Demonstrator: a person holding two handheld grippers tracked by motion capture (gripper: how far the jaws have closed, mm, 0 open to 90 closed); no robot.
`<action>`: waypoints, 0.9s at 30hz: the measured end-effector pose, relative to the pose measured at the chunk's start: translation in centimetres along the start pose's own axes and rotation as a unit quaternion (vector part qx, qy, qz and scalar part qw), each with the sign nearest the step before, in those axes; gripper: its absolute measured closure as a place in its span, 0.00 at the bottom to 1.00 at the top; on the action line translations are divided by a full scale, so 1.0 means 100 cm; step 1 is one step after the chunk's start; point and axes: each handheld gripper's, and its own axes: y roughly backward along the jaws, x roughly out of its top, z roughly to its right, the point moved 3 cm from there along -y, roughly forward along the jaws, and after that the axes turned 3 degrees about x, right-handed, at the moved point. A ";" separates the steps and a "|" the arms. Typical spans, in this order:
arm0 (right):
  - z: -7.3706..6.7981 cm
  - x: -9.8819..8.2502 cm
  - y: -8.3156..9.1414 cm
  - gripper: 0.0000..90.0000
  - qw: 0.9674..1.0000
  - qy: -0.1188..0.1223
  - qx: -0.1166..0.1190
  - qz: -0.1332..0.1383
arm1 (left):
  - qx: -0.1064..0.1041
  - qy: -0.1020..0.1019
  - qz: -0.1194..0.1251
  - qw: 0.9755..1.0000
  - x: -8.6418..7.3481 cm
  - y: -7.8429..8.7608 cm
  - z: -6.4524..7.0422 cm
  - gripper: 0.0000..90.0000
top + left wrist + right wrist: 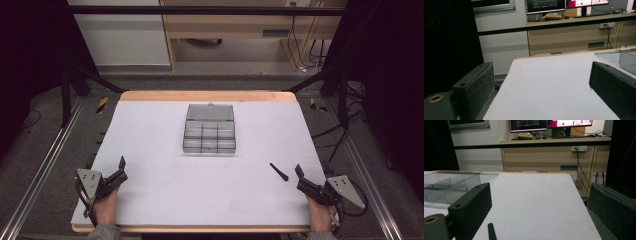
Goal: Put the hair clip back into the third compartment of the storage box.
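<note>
1. Right hand-held gripper (303, 178) sits at the near right corner of the tabletop (165, 195), jaws spread wide with nothing between them. The person's hand (320, 217) is wrapped around it from below.
2. The thing closest to it is a small black stick (279, 171), lying flat on the tabletop just ahead of the jaw tips and a bit toward the left hand-held gripper's side. Near, but not touching.
3. Left hand-held gripper (118, 170) is at the near left corner, jaws also apart and holding nothing. The stick is well apart from this one, clear across the tabletop.
4. A clear plastic box (209, 135) with compartments and its lid flipped up sits farther out, roughly midway between the two hand-held grippers and well ahead of both.
5. The right gripper view gets the stick (491, 232) up close, poking in at the bottom just inside its left-hand jaw, plus the box (449, 185) beyond that jaw. You can make out the dividers here.
6. The left gripper view catches just a corner of the box (626, 60) past its right-hand jaw, with bare tabletop between the jaws.
7. Both gripper views show monitors on a desk in the back; the high view gives the overall layout instead.
</note>
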 end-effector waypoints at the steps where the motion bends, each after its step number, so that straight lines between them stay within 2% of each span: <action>1: 0.000 0.000 0.000 0.07 1.000 0.000 0.000 0.000 | 0.000 0.000 0.000 1.000 0.000 0.000 0.000 0.07; 5: -0.001 0.000 -0.001 0.08 1.000 0.011 0.000 -0.006 | 0.000 0.000 0.000 1.000 0.000 0.000 0.000 0.07; 11: -0.001 0.000 -0.001 0.08 1.000 0.008 0.000 -0.008 | 0.000 -0.002 0.000 1.000 0.000 0.000 0.000 0.07; 21: -0.003 0.000 -0.003 0.09 1.000 0.020 -0.001 -0.014 | 0.000 -0.001 -0.001 1.000 0.000 0.000 0.000 0.07; 25: -0.005 0.000 -0.004 0.11 0.999 0.027 0.004 -0.022 | 0.000 -0.001 -0.001 1.000 0.000 0.000 0.000 0.07; 26: -0.005 0.001 -0.006 0.11 0.999 0.024 0.013 -0.031 | 0.000 -0.001 -0.001 1.000 0.000 0.000 0.000 0.07; 27: -0.005 0.001 -0.006 0.11 0.999 0.024 0.013 -0.031 | 0.000 -0.001 -0.001 1.000 0.000 0.000 0.000 0.07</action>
